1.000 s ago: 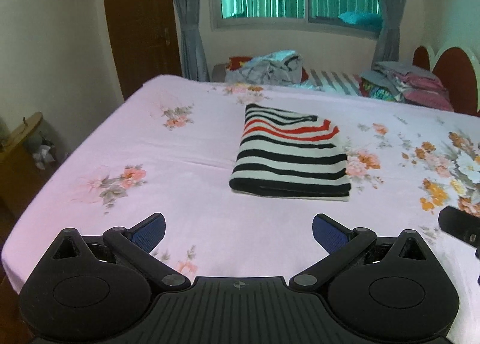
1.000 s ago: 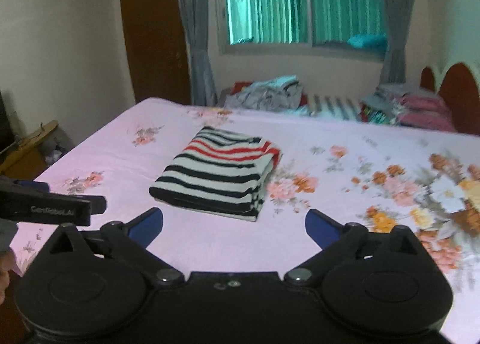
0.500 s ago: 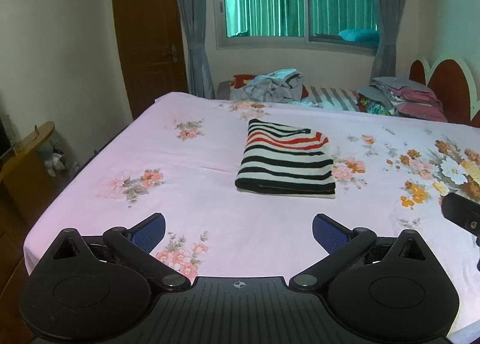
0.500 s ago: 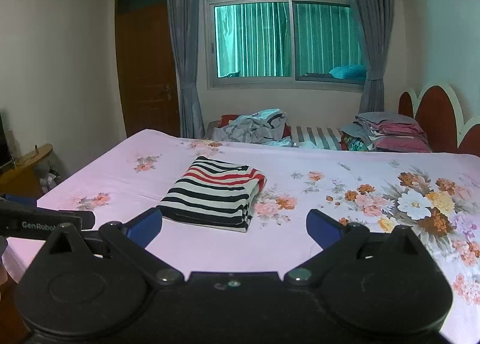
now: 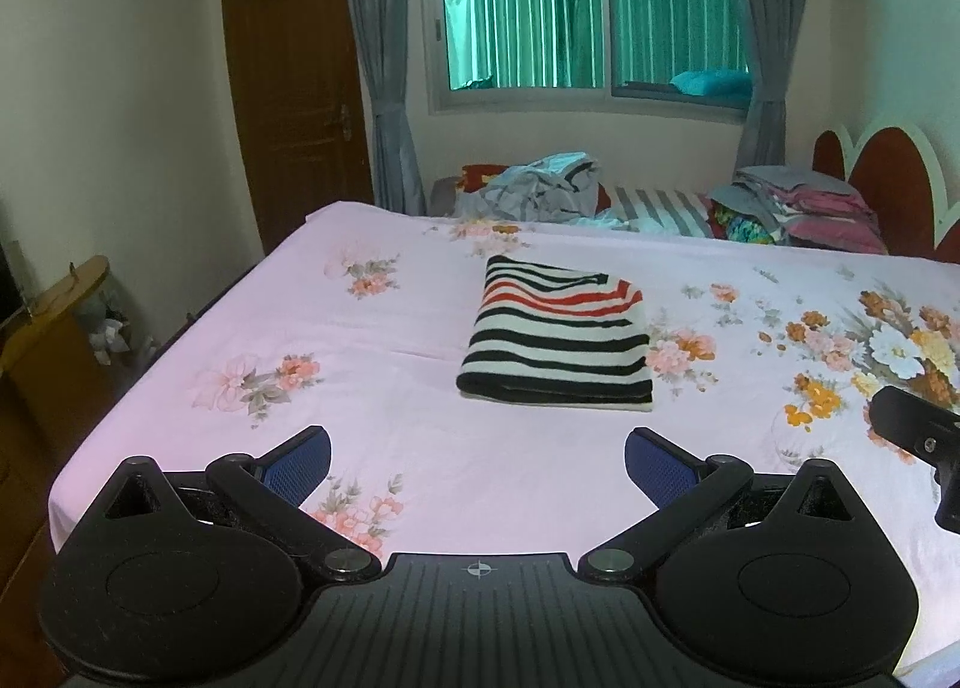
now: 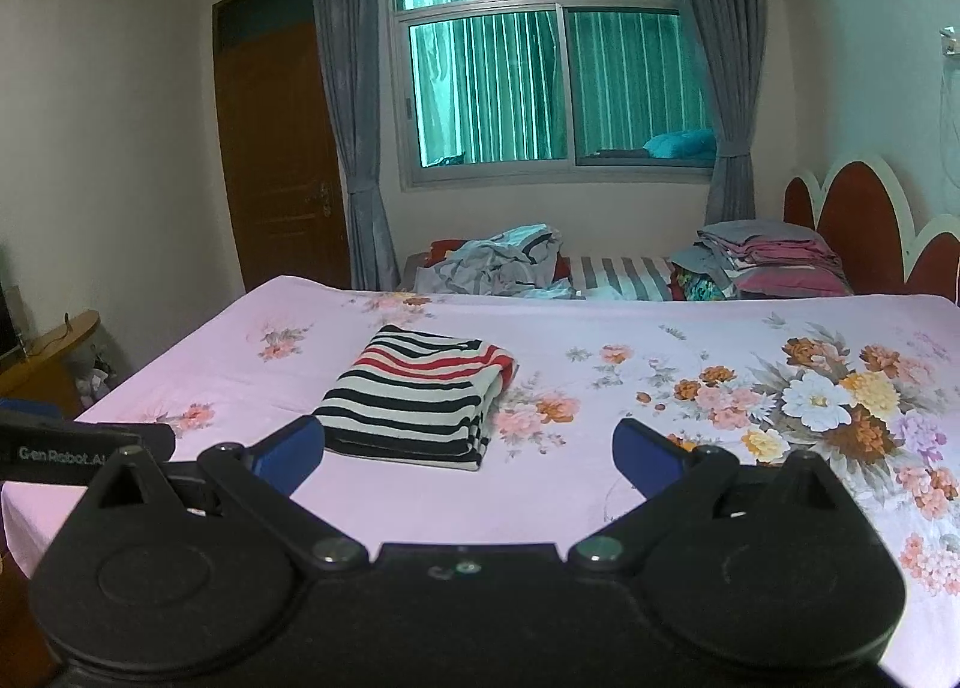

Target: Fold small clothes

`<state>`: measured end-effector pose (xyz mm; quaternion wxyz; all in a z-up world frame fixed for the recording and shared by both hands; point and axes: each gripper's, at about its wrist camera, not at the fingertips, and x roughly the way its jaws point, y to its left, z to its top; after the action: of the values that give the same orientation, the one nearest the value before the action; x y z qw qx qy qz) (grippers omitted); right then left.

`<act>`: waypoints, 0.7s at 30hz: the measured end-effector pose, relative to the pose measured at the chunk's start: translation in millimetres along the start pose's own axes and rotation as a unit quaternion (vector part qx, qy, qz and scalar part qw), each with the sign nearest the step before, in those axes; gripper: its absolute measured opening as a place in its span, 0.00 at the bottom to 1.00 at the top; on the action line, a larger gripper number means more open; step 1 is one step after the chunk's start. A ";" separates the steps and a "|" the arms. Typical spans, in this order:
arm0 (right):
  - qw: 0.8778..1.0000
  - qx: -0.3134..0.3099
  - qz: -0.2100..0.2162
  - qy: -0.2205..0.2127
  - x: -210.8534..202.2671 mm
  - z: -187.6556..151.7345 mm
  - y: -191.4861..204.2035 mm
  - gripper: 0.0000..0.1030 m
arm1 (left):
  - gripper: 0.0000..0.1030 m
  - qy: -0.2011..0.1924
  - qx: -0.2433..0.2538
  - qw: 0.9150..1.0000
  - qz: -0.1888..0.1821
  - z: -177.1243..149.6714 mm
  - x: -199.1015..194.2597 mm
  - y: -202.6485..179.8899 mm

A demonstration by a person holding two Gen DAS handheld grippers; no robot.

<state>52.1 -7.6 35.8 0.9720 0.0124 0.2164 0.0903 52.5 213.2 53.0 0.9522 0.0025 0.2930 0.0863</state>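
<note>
In my left wrist view the folded striped garment sits smaller and higher in the frame than it did a second ago, now at centre with a wide band of pink floral bedsheet between it and my tool, so I have drawn back and lifted away from it; I take that to mean this piece is done, a neat rectangle lying flat and untouched. My left gripper fills the bottom of the frame with its blue pads spread wide apart, holding nothing and touching nothing, and the tip of my other tool pokes in at the right edge. In my right wrist view the same pull-back shows: more window and wall than before, the garment left of centre, just above my left-hand blue pad in the picture though lying well beyond it on the bed. My right gripper is likewise fully spread and empty. At the upper middle a rumpled grey clothes heap lies past the bed's far edge, probably the next pieces, though it is too far off to be sure.
</note>
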 end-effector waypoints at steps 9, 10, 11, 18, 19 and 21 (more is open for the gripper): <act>1.000 0.000 0.008 0.001 3.3 1.2 -2.1 1.00 | 1.00 0.004 -0.004 1.000 0.008 0.3 -0.1 -2.1; 1.000 -0.001 0.008 0.000 3.3 1.2 -1.7 1.00 | 1.00 0.004 -0.004 1.000 0.009 0.3 -0.2 -2.2; 1.000 -0.002 0.008 0.000 3.4 1.5 -1.1 1.00 | 1.00 0.003 -0.005 1.000 0.010 0.3 -0.1 -2.4; 1.000 -0.003 0.009 0.000 3.2 2.1 -0.3 1.00 | 1.00 0.006 -0.005 1.000 0.007 0.2 0.0 -3.4; 1.000 -0.003 0.009 0.000 3.4 2.0 -0.1 1.00 | 1.00 0.006 -0.005 1.000 0.007 0.2 0.0 -3.3; 1.000 -0.003 0.009 0.001 3.2 2.2 -0.1 1.00 | 1.00 0.007 -0.003 1.000 0.008 0.1 0.0 -3.3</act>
<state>55.8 -7.1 36.5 0.9709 0.0118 0.2174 0.0996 53.1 209.9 53.0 0.9494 0.0011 0.2993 0.0949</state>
